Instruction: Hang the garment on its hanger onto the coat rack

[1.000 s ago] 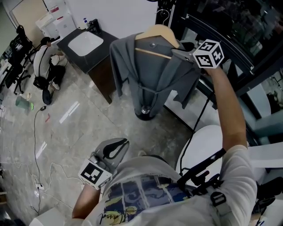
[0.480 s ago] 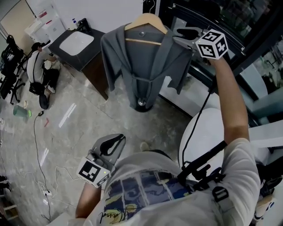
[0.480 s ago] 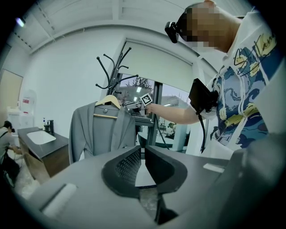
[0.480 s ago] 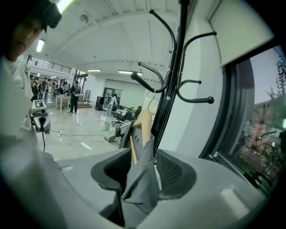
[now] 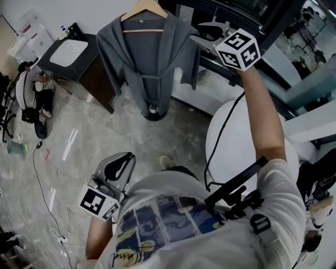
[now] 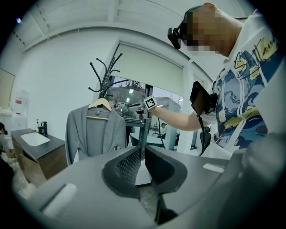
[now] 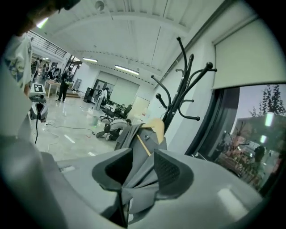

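Observation:
The grey garment (image 5: 144, 58) hangs on its wooden hanger (image 5: 144, 9), which sits on the black coat rack (image 6: 105, 74). My right gripper (image 5: 202, 32) is raised at the garment's right shoulder. Its jaws stand wide and are closing. In the right gripper view, grey fabric (image 7: 138, 174) lies loose between the right gripper's (image 7: 144, 154) jaws, with the hanger (image 7: 154, 127) just beyond. No pad visibly presses on the cloth. My left gripper (image 5: 123, 157) is held low by my waist, shut and empty, pointing toward the rack.
A dark cabinet with a white sink (image 5: 68, 52) stands left of the rack. A person (image 5: 31, 94) crouches on the floor beside it, and cables (image 5: 47, 194) trail over the tiles. A white rounded seat (image 5: 231, 142) and a dark window frame (image 5: 252, 16) are at the right.
My right gripper has opened off the hanger's right shoulder and drawn slightly back. The garment stays hanging on the rack. My left gripper has kept its place.

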The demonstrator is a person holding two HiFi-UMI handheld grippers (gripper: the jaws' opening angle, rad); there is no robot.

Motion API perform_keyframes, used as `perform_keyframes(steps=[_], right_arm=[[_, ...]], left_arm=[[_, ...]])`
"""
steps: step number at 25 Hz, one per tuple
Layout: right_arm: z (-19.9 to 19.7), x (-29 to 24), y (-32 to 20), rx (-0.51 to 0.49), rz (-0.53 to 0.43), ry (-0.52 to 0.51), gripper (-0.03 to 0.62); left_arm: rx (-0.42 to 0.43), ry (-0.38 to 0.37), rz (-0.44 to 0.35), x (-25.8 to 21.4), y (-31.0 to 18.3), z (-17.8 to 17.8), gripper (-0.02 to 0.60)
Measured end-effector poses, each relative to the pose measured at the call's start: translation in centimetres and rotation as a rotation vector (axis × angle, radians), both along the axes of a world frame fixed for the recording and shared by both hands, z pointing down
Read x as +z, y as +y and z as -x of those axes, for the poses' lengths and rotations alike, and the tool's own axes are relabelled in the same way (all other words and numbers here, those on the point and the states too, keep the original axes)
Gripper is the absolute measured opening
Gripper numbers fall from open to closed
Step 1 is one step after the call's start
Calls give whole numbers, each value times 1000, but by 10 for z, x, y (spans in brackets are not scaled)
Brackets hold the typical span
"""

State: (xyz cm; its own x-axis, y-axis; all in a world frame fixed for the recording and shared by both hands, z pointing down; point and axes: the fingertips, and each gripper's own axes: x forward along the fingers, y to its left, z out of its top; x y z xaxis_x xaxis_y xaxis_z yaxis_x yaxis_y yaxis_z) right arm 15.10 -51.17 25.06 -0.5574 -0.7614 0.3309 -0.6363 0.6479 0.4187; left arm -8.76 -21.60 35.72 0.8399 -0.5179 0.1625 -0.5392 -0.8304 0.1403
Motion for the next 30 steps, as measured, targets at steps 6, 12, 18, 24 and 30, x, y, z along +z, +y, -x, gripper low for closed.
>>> perform_keyframes(steps=[6, 12, 18, 24, 30], right_arm=[[10, 20, 74, 90, -18, -55, 7], [44, 53, 163, 107, 20, -87, 3], [98, 95, 261, 105, 80, -139, 3], [136, 129, 349, 127, 159, -189, 3], [161, 138, 404, 126, 194, -220, 3]], left_arm=[[16, 12, -13, 0, 43, 20, 31], [36, 15, 3, 5, 96, 42, 28], [80, 16, 23, 18, 137, 63, 20], [137, 0, 37, 25, 170, 69, 11], [118, -9, 20, 26, 182, 71, 4]])
